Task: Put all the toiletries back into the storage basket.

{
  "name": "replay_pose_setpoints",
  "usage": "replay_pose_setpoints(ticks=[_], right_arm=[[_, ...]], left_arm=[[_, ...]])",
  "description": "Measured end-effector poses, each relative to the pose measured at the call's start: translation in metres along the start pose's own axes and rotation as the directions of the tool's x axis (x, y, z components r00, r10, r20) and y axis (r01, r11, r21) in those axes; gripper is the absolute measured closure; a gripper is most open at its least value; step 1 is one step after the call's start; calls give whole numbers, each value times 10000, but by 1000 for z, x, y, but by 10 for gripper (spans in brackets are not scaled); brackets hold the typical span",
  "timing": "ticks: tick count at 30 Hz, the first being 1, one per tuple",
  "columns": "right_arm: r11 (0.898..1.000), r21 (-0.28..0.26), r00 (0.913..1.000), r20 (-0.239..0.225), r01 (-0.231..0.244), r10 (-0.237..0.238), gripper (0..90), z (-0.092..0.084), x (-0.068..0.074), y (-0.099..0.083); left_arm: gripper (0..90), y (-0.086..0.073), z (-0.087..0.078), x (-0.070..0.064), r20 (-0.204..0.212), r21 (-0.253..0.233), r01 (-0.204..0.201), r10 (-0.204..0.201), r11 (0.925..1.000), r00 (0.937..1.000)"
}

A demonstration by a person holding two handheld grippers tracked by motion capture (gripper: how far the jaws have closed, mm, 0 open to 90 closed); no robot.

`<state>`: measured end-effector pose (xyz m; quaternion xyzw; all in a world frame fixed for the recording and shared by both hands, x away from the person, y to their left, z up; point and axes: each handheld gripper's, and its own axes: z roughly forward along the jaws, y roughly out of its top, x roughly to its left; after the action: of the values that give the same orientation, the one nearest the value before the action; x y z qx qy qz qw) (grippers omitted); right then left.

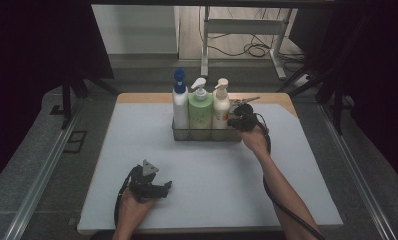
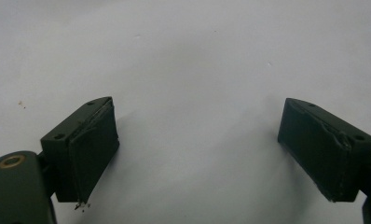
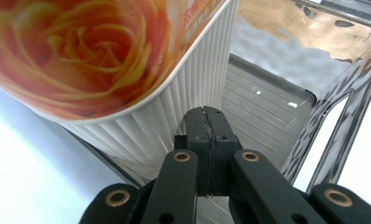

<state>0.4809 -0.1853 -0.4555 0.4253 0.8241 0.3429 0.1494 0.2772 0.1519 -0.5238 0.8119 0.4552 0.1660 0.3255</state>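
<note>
Desk: pale grey mat [image 1: 212, 170] covering a wooden desk [image 1: 137, 98], whose edge shows at the far side.
Caddy: dark see-through plastic caddy [image 1: 207, 134] at the far middle of the mat, holding three pump bottles in a row.
Bottles: white bottle with a blue pump [image 1: 180, 105] at the left, light green bottle with a white pump [image 1: 200, 112] in the middle, cream ribbed bottle with an orange rose label [image 1: 220, 107] at the right; all stand upright, touching side by side.
Right tongs: right tongs [image 1: 235, 121] at the caddy's right end, just beside the cream bottle; in the right gripper view the jaws are pressed together with nothing between them, their tips inside the caddy's [image 3: 267, 112] open end, close against the ribbed wall of the cream bottle [image 3: 141, 126].
Left tongs: left tongs [image 1: 162, 187] low over the near left of the mat, well apart from the caddy; in the left gripper view the jaws are spread wide over bare mat [image 2: 197, 70], nothing between them.
</note>
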Motion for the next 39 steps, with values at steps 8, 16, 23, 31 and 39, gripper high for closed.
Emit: replay_pose_setpoints(ticks=[8, 16, 23, 31, 39], right_arm=[[9998, 151, 10000, -45, 86, -86, 896, 0, 2, -4], [9998, 161, 9999, -102, 129, -127, 895, -1, 2, -5], [9998, -102, 9997, -144, 181, -182, 834, -5, -2, -6], [9993, -211, 9995, 45, 310, -309, 775, -12, -5, -8], [9986, -361, 9991, 191, 380, -373, 709, -20, -7, -10]], left_arm=[[116, 0, 0, 0, 0, 4, -2, 2, 10000, 10000], [116, 0, 0, 0, -2, 5, -3, 3, 10000, 10000], [116, 0, 0, 0, 2, -16, 15, -15, 10000, 10000], [116, 0, 0, 0, 2, -17, 16, -16, 10000, 10000], [116, 0, 0, 0, 4, -19, 18, -18, 10000, 10000]])
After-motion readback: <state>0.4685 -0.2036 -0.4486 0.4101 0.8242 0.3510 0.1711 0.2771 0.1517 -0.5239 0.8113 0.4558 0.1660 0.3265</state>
